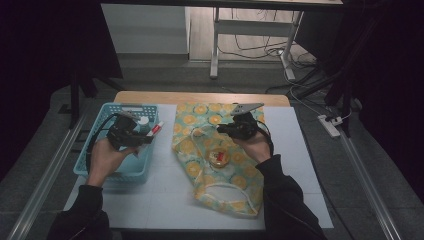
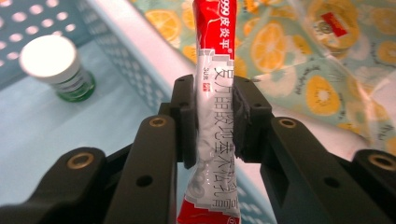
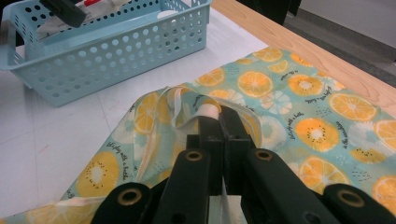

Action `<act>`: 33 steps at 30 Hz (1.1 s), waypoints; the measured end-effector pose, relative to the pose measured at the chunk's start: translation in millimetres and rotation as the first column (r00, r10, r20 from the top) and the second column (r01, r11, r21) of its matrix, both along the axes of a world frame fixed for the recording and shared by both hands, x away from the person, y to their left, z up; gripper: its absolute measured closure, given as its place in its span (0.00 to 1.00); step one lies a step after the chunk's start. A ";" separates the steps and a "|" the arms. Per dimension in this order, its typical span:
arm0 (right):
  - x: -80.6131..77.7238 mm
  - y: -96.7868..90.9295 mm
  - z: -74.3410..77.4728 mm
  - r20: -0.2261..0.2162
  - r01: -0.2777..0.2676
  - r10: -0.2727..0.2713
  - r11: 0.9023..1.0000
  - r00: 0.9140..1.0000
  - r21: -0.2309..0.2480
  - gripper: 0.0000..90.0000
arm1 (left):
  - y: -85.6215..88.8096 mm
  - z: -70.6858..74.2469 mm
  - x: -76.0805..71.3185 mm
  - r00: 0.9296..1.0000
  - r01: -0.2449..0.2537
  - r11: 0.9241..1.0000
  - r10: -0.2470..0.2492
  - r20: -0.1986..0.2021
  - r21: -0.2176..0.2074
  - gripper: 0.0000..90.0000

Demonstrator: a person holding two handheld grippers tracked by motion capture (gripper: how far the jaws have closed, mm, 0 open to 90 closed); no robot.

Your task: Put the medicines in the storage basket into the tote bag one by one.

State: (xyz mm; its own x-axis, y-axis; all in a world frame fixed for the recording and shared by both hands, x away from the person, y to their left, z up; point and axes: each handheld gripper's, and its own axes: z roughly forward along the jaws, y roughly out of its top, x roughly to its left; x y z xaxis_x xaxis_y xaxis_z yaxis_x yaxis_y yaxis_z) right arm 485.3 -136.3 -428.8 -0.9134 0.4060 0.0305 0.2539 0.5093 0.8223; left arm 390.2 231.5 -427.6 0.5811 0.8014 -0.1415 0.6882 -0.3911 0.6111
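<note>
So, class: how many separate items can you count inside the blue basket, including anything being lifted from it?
2: a white-capped bottle standing in the blue basket, and a red-and-white sachet clamped in the left gripper above it. More may be hidden.

My sleeves [image 1: 82, 210] are dark, long and loose. Both grippers are matte black: my left gripper [image 2: 215, 116] shows brass-ringed screw holes along its jaw arms. My right gripper [image 3: 219, 128] has the same, with a grey three-cornered plate [image 1: 247, 108] on top and a black cable [image 1: 268, 135].
</note>
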 end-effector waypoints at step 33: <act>2.6 -3.6 1.4 0.003 0.018 -0.018 1.000 1.000 0.009 1.00 | -116.9 -2.1 2.3 0.964 0.266 0.963 -0.266 -0.004 -0.034 0.80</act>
